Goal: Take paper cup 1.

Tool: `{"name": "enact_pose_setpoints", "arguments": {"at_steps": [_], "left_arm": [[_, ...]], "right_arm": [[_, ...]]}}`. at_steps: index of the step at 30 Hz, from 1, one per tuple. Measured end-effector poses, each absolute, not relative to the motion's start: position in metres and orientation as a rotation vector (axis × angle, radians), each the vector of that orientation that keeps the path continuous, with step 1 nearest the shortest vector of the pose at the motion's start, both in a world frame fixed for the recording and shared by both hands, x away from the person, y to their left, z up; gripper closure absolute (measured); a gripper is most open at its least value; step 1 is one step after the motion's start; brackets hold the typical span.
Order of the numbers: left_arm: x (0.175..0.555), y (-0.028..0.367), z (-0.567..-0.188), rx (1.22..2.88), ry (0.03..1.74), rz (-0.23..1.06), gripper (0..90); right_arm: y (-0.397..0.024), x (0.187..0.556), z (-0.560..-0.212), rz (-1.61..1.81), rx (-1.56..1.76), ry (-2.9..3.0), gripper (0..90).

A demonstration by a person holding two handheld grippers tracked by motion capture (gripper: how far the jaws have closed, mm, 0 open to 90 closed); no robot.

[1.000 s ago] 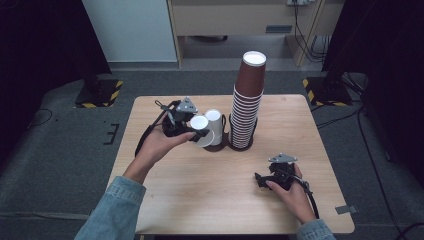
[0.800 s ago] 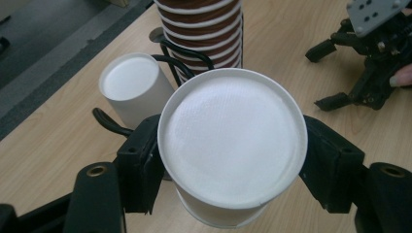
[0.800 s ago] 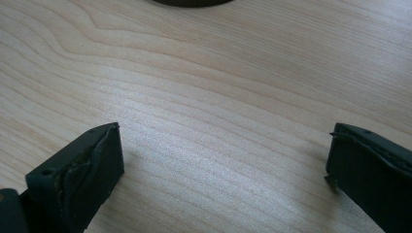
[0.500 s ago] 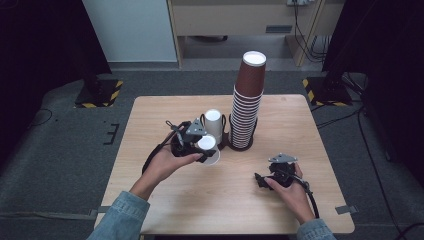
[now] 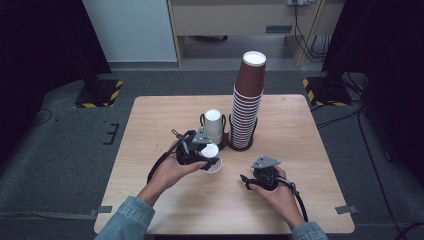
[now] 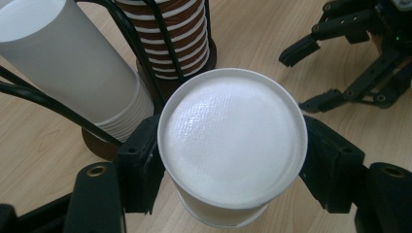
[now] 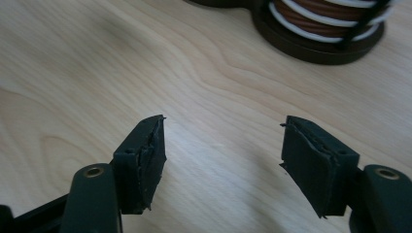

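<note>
My left gripper (image 5: 209,156) is shut on a single white paper cup (image 5: 212,161), low over the middle of the table (image 5: 150,130). In the left gripper view the cup (image 6: 233,155) sits between both pads with its closed base toward the camera. My right gripper (image 5: 246,181) rests on the table to the right of the cup. Its jaws have just been closing, and they stand apart over bare wood with nothing between them (image 7: 223,145). Its black jaws (image 6: 316,73) also appear in the left gripper view.
A tall stack of brown cups (image 5: 247,105) stands in a black wire holder (image 7: 316,46) at the back centre. A shorter stack of white cups (image 5: 213,125) stands in the holder's left slot. Bare wood lies left and right of both hands.
The left hand has carried the white cup down and toward the person, away from the white stack. The right gripper has shifted a little to the left.
</note>
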State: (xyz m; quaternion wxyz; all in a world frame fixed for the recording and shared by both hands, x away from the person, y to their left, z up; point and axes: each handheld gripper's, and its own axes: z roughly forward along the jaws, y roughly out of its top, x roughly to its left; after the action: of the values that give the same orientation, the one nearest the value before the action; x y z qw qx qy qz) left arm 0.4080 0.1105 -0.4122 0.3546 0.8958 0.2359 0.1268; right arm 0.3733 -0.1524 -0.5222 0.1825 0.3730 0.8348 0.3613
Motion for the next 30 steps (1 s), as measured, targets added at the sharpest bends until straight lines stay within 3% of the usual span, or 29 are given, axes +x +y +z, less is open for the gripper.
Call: {"name": "enact_pose_setpoints", "arguments": {"at_steps": [7,14,30], "left_arm": [[0.412,0.110,-0.411,2.306,0.614,0.323,30.8],[0.413,0.107,-0.413,2.271,0.617,0.308,30.8],[0.409,0.096,-0.424,2.294,0.598,0.279,30.8]], "right_arm": [[-0.131,0.365,-0.517,1.090,0.992,2.402,31.4],[-0.113,0.360,-0.516,1.190,0.960,2.465,35.2],[-0.091,0.366,-0.518,1.359,1.059,2.469,28.7]]}}
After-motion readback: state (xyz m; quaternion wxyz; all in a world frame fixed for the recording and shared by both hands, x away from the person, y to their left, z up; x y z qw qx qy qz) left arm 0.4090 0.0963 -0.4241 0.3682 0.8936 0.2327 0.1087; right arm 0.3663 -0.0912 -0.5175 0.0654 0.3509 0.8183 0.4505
